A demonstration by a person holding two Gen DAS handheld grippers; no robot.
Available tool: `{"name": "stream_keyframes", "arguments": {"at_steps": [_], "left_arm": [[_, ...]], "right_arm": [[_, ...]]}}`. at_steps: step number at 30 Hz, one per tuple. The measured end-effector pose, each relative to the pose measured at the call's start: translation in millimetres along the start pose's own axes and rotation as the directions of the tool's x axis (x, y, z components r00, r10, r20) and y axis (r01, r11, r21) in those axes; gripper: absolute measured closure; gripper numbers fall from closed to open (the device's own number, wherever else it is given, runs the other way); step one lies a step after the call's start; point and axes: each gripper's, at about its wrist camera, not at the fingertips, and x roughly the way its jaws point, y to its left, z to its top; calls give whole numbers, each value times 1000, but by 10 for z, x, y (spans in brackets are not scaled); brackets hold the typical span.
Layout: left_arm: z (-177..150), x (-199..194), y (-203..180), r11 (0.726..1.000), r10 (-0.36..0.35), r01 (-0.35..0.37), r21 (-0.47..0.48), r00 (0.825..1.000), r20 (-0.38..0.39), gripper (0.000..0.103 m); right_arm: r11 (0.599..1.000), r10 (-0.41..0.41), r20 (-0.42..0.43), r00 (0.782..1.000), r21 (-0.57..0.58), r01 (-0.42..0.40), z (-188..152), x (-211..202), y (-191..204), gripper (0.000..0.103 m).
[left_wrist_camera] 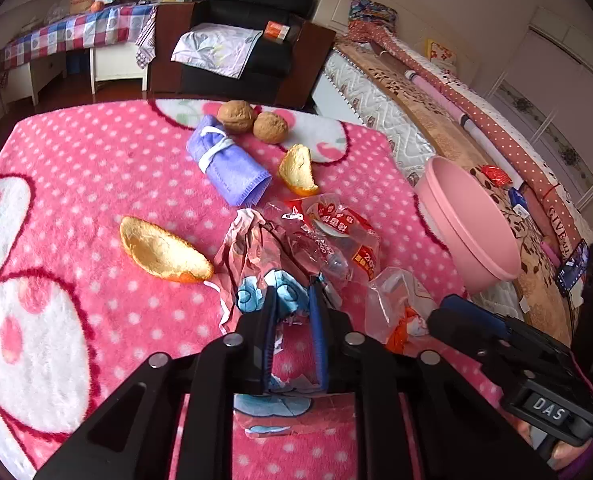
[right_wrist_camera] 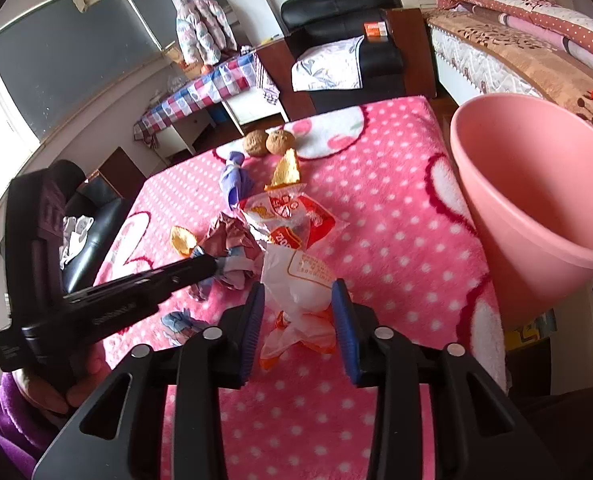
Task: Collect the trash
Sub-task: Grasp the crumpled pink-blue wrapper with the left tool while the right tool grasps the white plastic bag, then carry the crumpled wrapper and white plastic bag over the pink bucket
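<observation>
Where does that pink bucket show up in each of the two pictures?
Left wrist view: the pink bucket sits at the right, tipped, just off the blanket's right edge.
Right wrist view: the bucket fills the upper right, its open mouth facing the camera.
Shared landmark: the two walnuts at the far edge of the pink dotted blanket.

Wrappers mid-blanket, walnuts behind, bin off right edge.

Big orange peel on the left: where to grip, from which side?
Grip the big orange peel across its raised long rim, coming from above. It lies like an open boat, pith up, so the thin curled edge stands clear of the blanket for one tong finger inside, one outside.
</observation>
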Motion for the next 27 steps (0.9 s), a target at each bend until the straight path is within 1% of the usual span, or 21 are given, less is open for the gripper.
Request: {"name": "stream_keyframes", "arguments": {"at_steps": [4,12,18,22,23,24,27], "left_arm": [[-8,-97,40,1000,-21,21,0,1000,19,91],[1,-293,114,998,-62,63,-11,996,62,91],[12,-385,119,997,-69,70,-11,994,80,91],[2,-420,124,997,-70,71,-6,994,83,91],[1,-414,127,997,-71,72,-8,994,84,91],[3,-428,123,997,-71,72,-7,994,86,91],[10,-467,107,997,-71,71,-3,993,93,91]], "right_arm": [[1000,-8,4,1000,1,8,10,-2,4,58],[999,-33,3,999,-13,33,84,51,-1,57],[999,-40,-36,999,-21,39,95,160,7,57],[999,-41,-36,998,-36,40,65,149,17,58],[999,-41,-34,999,-36,40,55,139,13,61],[998,-49,-33,998,-41,48,55,132,7,70],[998,-48,-24,999,-44,47,50,93,-9,83]]}}
